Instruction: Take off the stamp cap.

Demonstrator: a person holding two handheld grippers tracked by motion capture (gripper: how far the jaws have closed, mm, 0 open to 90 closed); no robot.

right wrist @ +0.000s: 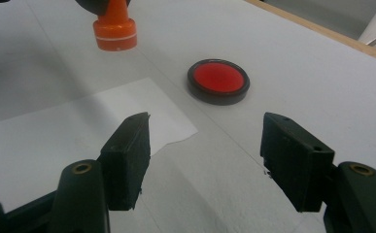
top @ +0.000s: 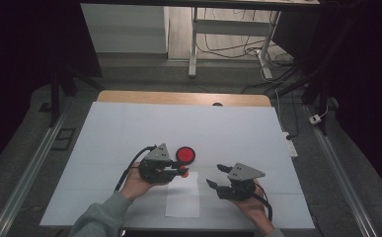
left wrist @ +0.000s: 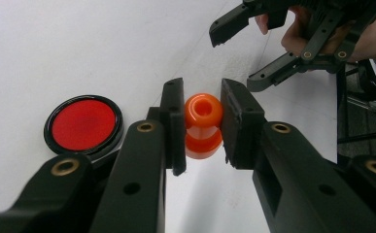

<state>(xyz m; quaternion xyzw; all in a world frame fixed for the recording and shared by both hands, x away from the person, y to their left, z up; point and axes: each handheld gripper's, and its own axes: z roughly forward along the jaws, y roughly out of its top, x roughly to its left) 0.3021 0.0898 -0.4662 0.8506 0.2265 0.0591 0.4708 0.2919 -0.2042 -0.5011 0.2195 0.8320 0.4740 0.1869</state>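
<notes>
The left gripper (left wrist: pixel 202 124) is clamped on the narrow waist of a small orange plastic stamp with a knob handle and round base (left wrist: pixel 203 125), holding it just above the white table cover between the round black-rimmed red ink pad (left wrist: pixel 83 125) and the white rectangular sheet of paper (top: pixel 182 193); since the pads pinch only that rounded handle, the stamp could twist or slip out if it is pressed down off-centre. The right gripper (right wrist: pixel 205 162) hangs with its jaws wide apart and nothing between them over the near end of the paper, so the loose sheet may slide or lift with the stamp, smudging any print.
</notes>
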